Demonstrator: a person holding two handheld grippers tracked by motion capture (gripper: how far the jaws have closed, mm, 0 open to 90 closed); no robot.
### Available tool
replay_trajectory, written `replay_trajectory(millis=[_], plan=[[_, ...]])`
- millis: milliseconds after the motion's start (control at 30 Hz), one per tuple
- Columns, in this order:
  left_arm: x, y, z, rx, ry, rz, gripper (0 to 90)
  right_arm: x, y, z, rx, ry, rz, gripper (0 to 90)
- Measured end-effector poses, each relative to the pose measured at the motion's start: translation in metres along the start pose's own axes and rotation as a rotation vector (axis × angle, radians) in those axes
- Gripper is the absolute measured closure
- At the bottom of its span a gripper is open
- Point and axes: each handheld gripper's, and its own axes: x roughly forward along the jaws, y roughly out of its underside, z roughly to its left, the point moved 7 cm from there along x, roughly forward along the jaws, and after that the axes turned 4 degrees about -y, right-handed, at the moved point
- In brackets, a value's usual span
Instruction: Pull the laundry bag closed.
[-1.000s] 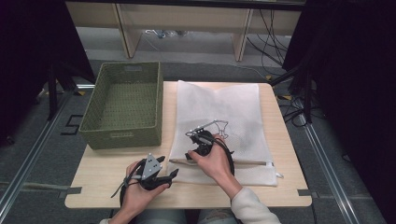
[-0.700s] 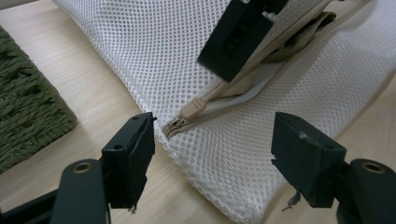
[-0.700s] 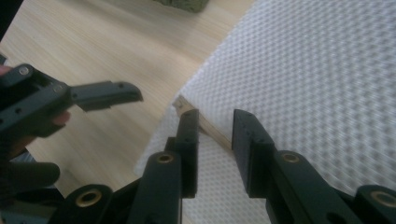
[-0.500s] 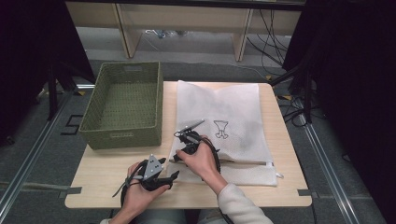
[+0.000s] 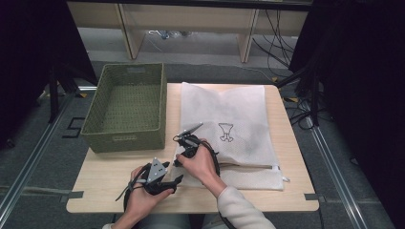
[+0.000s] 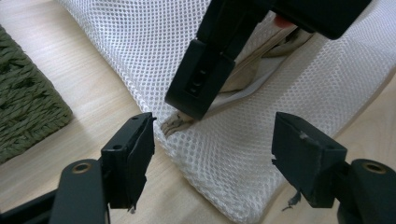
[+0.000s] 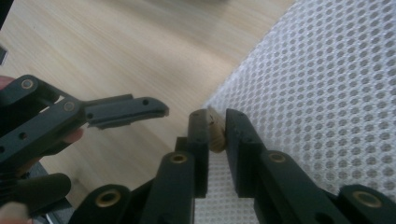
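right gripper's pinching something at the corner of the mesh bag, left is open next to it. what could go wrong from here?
1. The right gripper pinches only a thin beige fold at the corner of the white mesh bag; a pull may slip it free.
2. Its jaws have just been closing, and mesh may be caught along with the fold.
3. The left gripper stands open close beside that corner, so the two grippers could collide.

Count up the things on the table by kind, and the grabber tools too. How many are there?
Green woven basket: 1
White mesh bag: 1
Black grippers: 2, the left gripper and the right gripper
Total: 4
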Motion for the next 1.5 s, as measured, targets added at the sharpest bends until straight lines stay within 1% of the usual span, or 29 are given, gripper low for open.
replay_trajectory(millis=[67, 133, 200, 267, 300, 367, 433, 567, 600, 667, 700, 767, 800, 967, 1000, 1033, 1067, 1100, 1133, 1167, 1200, 1233, 1267, 1333, 1367, 1400, 1433, 1467, 1500], plan=[[0.000, 0.001, 0.002, 0.007, -0.005, 0.011, 30.6, 0.000, 0.000, 0.002, -0.011, 0.008, -0.011, 87.0], [0.001, 0.000, 0.002, -0.008, 0.008, 0.005, 31.3, -0.002, 0.000, 0.003, -0.016, 0.020, -0.006, 87.1], [0.002, 0.000, 0.002, -0.021, 0.007, 0.003, 32.6, -0.006, 0.001, 0.005, -0.022, 0.015, 0.001, 87.2], [0.002, 0.000, 0.004, -0.020, 0.013, 0.010, 33.9, -0.007, 0.000, 0.004, -0.034, 0.026, -0.002, 87.2], [0.004, -0.001, 0.005, -0.037, 0.019, 0.003, 34.4, -0.013, -0.001, 0.006, -0.044, 0.021, -0.003, 87.2], [0.004, 0.000, 0.006, -0.035, 0.020, 0.014, 35.1, -0.016, -0.001, 0.005, -0.054, 0.021, 0.004, 87.2], [0.005, 0.001, 0.005, -0.040, 0.030, 0.020, 35.7, -0.015, -0.001, 0.005, -0.041, 0.008, 0.001, 87.1], [0.005, 0.002, 0.005, -0.035, 0.029, 0.026, 35.7, -0.009, 0.000, 0.003, -0.028, -0.002, 0.007, 85.7], [0.005, 0.002, 0.005, -0.034, 0.029, 0.027, 35.6, -0.008, 0.001, 0.003, -0.020, 0.005, 0.008, 84.9], [0.005, 0.002, 0.006, -0.028, 0.023, 0.031, 35.5, -0.005, 0.001, 0.003, -0.026, 0.000, 0.004, 84.5], [0.005, 0.002, 0.005, -0.034, 0.026, 0.027, 35.4, -0.004, 0.002, 0.004, -0.013, 0.003, 0.011, 84.2], [0.005, 0.002, 0.005, -0.038, 0.033, 0.025, 35.4, -0.003, 0.002, 0.005, -0.008, 0.001, 0.010, 84.1], [0.005, 0.001, 0.005, -0.030, 0.033, 0.018, 35.4, -0.002, 0.001, 0.004, -0.029, 0.004, 0.001, 85.6], [0.005, 0.001, 0.006, -0.036, 0.028, 0.029, 36.7, -0.008, 0.000, 0.006, -0.025, 0.028, -0.015, 88.2], [0.005, 0.001, 0.006, -0.036, 0.028, 0.029, 37.4, -0.010, -0.001, 0.005, -0.048, 0.032, -0.020, 88.2], [0.005, 0.000, 0.006, -0.031, 0.027, 0.028, 38.5, -0.014, -0.001, 0.008, -0.053, 0.026, -0.019, 88.3], [0.005, -0.001, 0.006, -0.042, 0.028, 0.029, 39.6, -0.017, -0.001, 0.008, -0.070, 0.039, -0.020, 88.3], [0.006, -0.002, 0.005, -0.055, 0.037, 0.018, 41.1, -0.019, -0.001, 0.009, -0.059, 0.060, -0.018, 88.3], [0.007, -0.004, 0.004, -0.069, 0.051, 0.013, 42.6, -0.022, -0.001, 0.010, -0.064, 0.054, -0.016, 88.3], [0.007, -0.004, 0.004, -0.069, 0.051, 0.013, 45.2, -0.022, -0.001, 0.010, -0.064, 0.054, -0.016, 88.3], [0.007, -0.006, 0.004, -0.085, 0.070, 0.009, 47.9, -0.028, 0.000, 0.009, -0.095, 0.080, -0.024, 88.4], [0.007, -0.006, 0.004, -0.085, 0.070, 0.009, 49.6, -0.031, 0.000, 0.010, -0.107, 0.079, -0.021, 88.5], [0.008, -0.008, 0.003, -0.112, 0.105, 0.016, 51.6, -0.034, 0.002, 0.010, -0.121, 0.091, -0.013, 88.4], [0.010, -0.010, 0.001, -0.127, 0.122, 0.014, 54.0, -0.039, 0.004, 0.012, -0.115, 0.079, -0.009, 88.4], [0.011, -0.011, 0.000, -0.141, 0.145, 0.018, 54.9, -0.041, 0.006, 0.012, -0.120, 0.082, -0.005, 88.5], [0.011, -0.011, 0.000, -0.141, 0.145, 0.018, 55.9, -0.041, 0.006, 0.012, -0.120, 0.082, -0.005, 88.5], [0.014, -0.013, 0.000, -0.161, 0.164, 0.022, 56.9, -0.043, 0.007, 0.012, -0.147, 0.083, -0.006, 88.4], [0.015, -0.014, -0.001, -0.171, 0.170, 0.015, 58.0, -0.043, 0.009, 0.012, -0.151, 0.081, 0.000, 88.4], [0.016, -0.016, -0.001, -0.159, 0.175, 0.014, 59.5, -0.043, 0.009, 0.011, -0.153, 0.077, -0.008, 88.5]])
